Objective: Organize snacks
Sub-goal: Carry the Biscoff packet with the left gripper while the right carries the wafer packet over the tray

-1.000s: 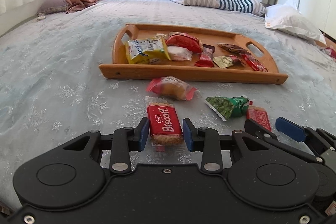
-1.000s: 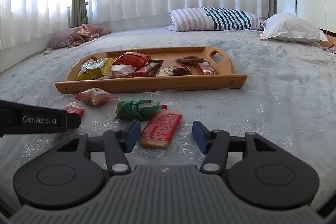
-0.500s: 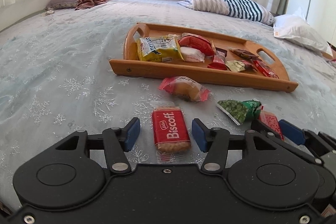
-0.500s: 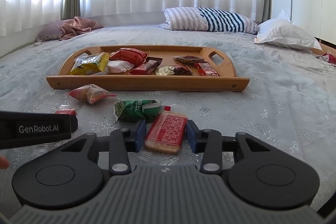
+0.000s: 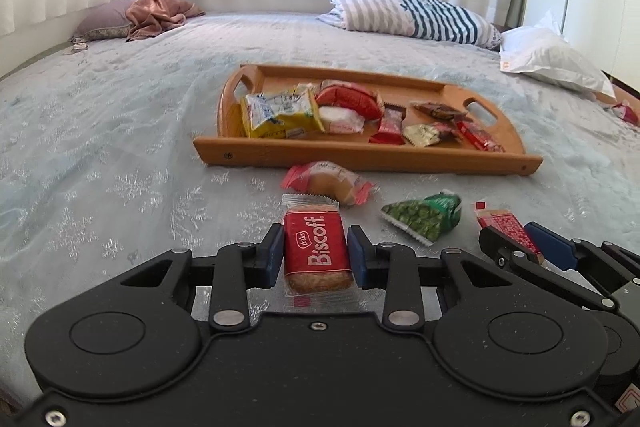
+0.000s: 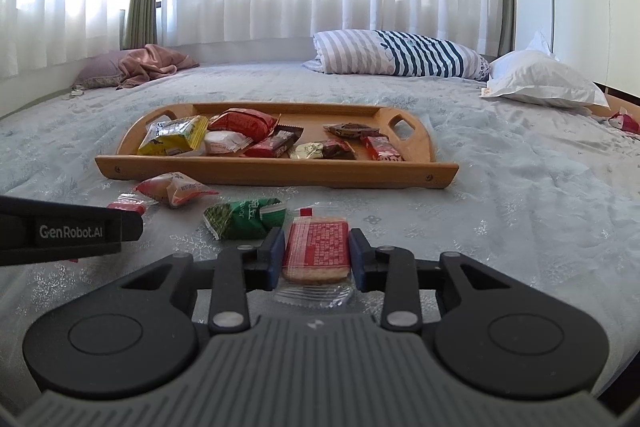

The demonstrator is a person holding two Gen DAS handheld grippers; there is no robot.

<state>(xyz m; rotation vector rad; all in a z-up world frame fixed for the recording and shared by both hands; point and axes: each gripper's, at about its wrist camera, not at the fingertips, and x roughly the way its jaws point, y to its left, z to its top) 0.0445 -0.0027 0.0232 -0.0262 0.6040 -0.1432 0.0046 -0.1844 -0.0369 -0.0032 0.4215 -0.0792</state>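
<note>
On the pale bedspread, my left gripper (image 5: 316, 259) is shut on a red Biscoff packet (image 5: 316, 251), its blue pads pressing both long sides. To its right, my right gripper (image 6: 316, 257) holds a red-printed biscuit packet (image 6: 316, 247). Its jaws are closing, and the pads touch the wrapper's sides. A green pea packet (image 5: 424, 217) and a pink-ended cake packet (image 5: 328, 181) lie loose between the grippers and the wooden tray (image 5: 360, 157). The tray holds several snacks, among them a yellow bag (image 5: 280, 111) and a red bag (image 5: 348, 99).
A striped pillow (image 5: 412, 15) and a white pillow (image 5: 552, 61) lie at the far right of the bed. A pink cloth (image 5: 156, 13) sits at the far left. White curtains hang behind. A small red wrapper (image 5: 624, 111) lies at the bed's right edge.
My left jaws opened off the Biscoff packet half a second ago and have closed on it again. My right jaws have closed in from wide apart onto the red-printed packet.
</note>
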